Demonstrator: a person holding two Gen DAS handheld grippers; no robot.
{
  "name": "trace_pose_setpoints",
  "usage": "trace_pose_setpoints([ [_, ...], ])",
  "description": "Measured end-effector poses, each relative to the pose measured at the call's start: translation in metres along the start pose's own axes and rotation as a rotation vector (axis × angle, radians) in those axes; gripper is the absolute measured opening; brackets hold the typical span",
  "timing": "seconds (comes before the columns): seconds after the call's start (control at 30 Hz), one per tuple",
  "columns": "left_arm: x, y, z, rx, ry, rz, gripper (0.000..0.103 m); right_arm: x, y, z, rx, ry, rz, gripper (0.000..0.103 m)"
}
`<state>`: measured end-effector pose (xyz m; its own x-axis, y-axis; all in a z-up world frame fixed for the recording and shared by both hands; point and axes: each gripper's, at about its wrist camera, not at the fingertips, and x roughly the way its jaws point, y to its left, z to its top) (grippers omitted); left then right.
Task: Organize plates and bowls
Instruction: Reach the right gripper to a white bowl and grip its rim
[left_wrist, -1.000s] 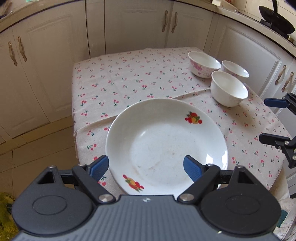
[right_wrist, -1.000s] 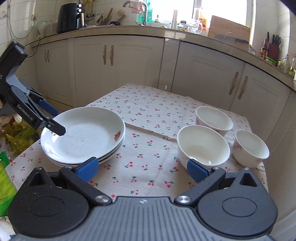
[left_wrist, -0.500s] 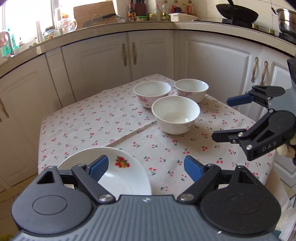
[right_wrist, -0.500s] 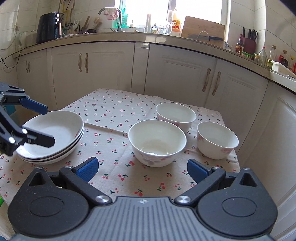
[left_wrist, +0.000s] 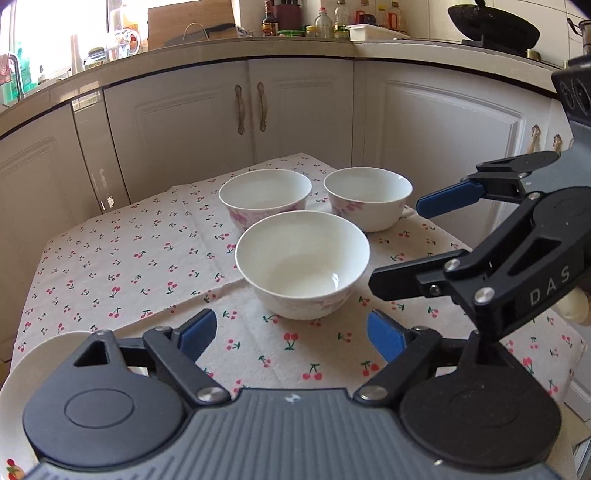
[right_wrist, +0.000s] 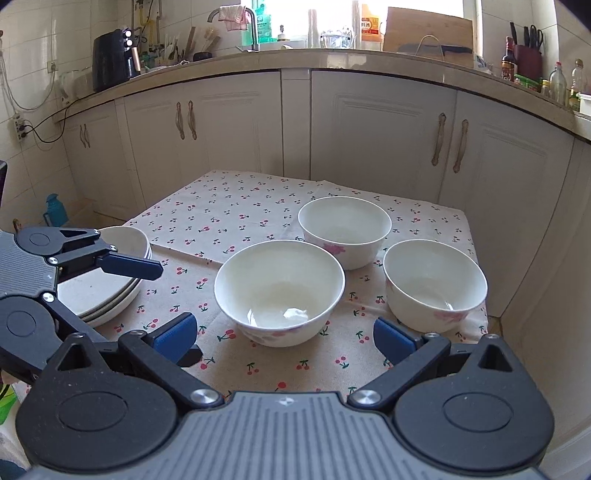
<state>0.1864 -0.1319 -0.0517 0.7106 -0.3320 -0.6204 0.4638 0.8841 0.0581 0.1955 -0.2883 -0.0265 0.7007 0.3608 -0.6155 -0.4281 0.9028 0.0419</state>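
Three white bowls with pink flowers stand on the cherry-print tablecloth: a near bowl (left_wrist: 302, 264) (right_wrist: 279, 291), a far bowl (left_wrist: 265, 196) (right_wrist: 344, 229) and a right bowl (left_wrist: 368, 196) (right_wrist: 434, 283). A stack of white plates (right_wrist: 107, 284) sits at the table's left; its rim (left_wrist: 40, 350) shows under my left gripper. My left gripper (left_wrist: 291, 332) (right_wrist: 173, 306) is open and empty, just in front of the near bowl. My right gripper (right_wrist: 282, 336) (left_wrist: 399, 243) is open and empty, also facing the near bowl from its right.
The small table (right_wrist: 236, 206) has a drop at its right and near edges. White kitchen cabinets (right_wrist: 369, 129) stand close behind and to the right. The counter above holds bottles, a kettle and a sink tap.
My left gripper has swung right, away from the plate stack, and now faces the bowls. My right gripper has moved closer to the near bowl. Both stayed open.
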Motion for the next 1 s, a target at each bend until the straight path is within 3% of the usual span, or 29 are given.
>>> trace_pose_setpoints([
  [0.13, 0.016, -0.008, 0.003, 0.009, -0.009, 0.054, 0.089, 0.018, -0.009, 0.009, -0.017, 0.022, 0.027, 0.103],
  [0.33, 0.033, -0.014, 0.002, -0.003, 0.004, 0.075, 0.088, 0.042, -0.015, 0.017, -0.038, 0.055, 0.055, 0.101],
  [1.0, 0.049, -0.014, 0.009, -0.013, -0.002, 0.029, 0.083, 0.087, -0.031, 0.036, -0.021, 0.107, 0.137, 0.085],
])
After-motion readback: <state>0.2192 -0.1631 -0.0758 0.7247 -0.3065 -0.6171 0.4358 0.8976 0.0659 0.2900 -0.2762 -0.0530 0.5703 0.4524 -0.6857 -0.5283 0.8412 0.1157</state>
